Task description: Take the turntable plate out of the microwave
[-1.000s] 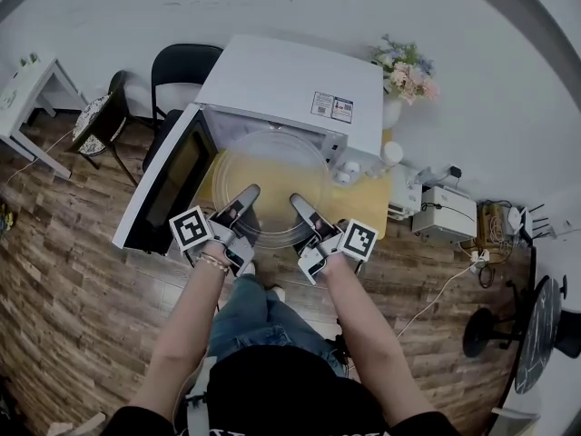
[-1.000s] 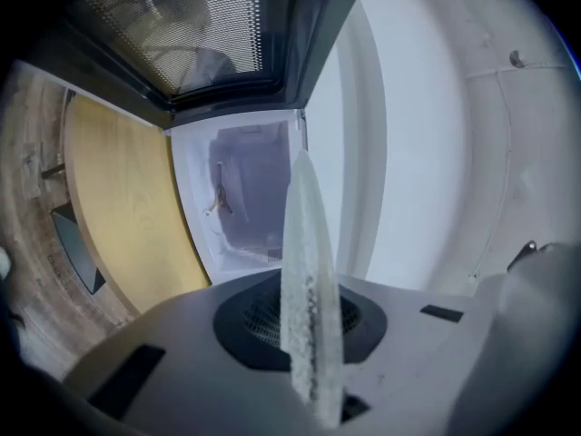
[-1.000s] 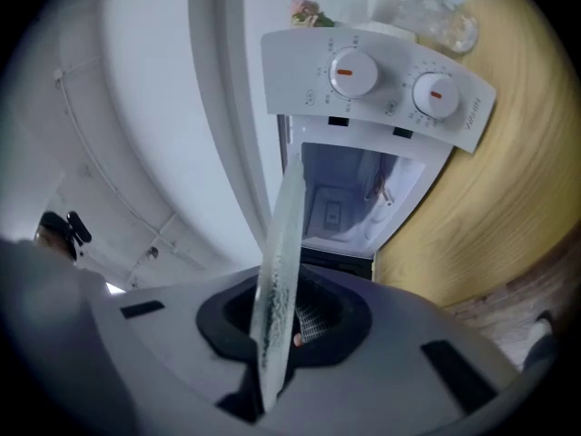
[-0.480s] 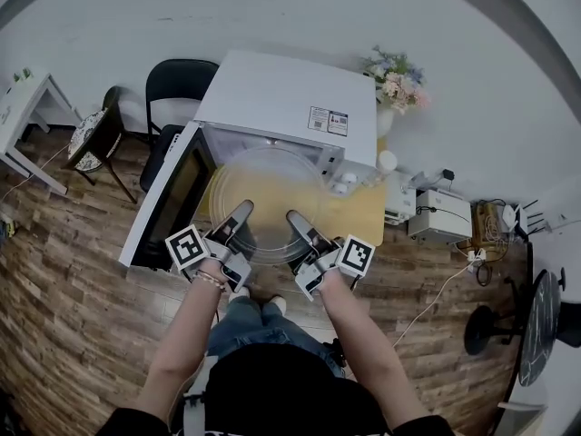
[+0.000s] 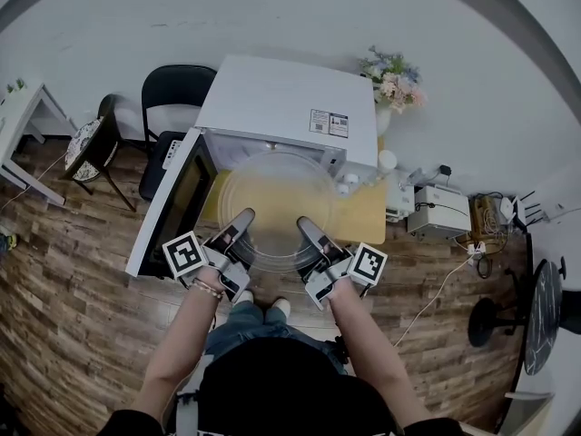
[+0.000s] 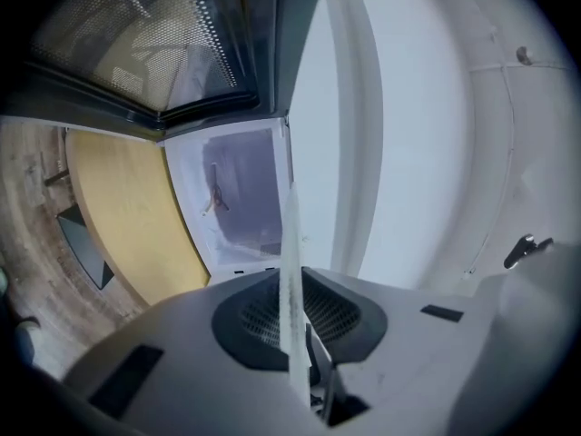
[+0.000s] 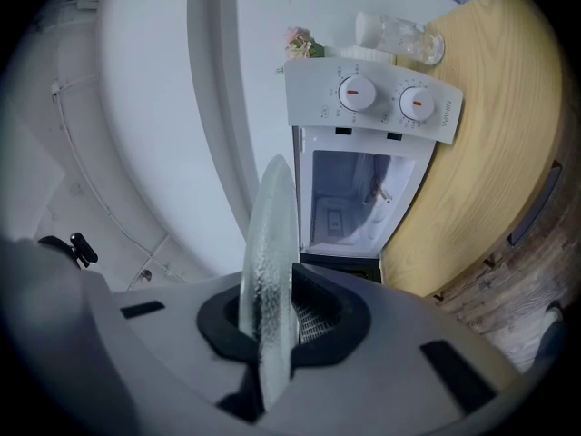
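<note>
The turntable plate (image 5: 270,209) is a round, clear glass disc with a frosted, pebbled rim. It is hanging at the frame's centre, over the yellow wooden surface (image 5: 365,214) just in front of the open white microwave (image 5: 281,98). The microwave's dark mesh door (image 5: 172,203) is standing swung out at the left. Flowers (image 5: 395,71) are sitting upper right and a black chair (image 5: 177,84) upper left. Both forearms are reaching forward side by side. The left claw (image 5: 240,222) is pinching the plate's near-left edge, and the right claw (image 5: 307,229) is pinching its near-right edge. Each claw's view shows the glass (image 7: 270,262) edge-on between grey pads.
</note>
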Demonstrator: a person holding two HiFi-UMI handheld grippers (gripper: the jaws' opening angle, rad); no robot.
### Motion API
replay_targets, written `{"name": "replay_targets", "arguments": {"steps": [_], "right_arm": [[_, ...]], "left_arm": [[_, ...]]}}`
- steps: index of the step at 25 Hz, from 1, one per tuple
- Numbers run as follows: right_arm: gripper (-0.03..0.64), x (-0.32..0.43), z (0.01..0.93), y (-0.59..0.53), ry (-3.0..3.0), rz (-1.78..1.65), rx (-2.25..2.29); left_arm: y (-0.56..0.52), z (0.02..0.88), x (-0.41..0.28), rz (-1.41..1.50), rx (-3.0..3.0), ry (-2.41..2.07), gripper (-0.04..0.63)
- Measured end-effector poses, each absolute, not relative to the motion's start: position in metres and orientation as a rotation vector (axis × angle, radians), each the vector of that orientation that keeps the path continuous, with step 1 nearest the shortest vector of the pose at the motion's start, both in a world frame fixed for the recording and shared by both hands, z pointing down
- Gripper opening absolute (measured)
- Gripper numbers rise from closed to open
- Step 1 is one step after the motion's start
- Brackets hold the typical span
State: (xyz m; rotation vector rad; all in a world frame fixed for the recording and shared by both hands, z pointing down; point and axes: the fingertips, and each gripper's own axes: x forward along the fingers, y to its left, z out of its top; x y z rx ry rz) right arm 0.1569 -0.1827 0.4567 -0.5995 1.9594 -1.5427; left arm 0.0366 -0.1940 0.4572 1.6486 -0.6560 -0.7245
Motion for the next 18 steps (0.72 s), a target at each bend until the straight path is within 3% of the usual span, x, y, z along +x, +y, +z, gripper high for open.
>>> {"name": "replay_targets", "arguments": {"steps": [18], "right_arm": [[0.038,0.162,0.362,-0.207,2.048,-1.249,-0.537]], "left_arm": [[-0.22,0.36,0.062,-0.698,2.01,-0.568,0.037]]}}
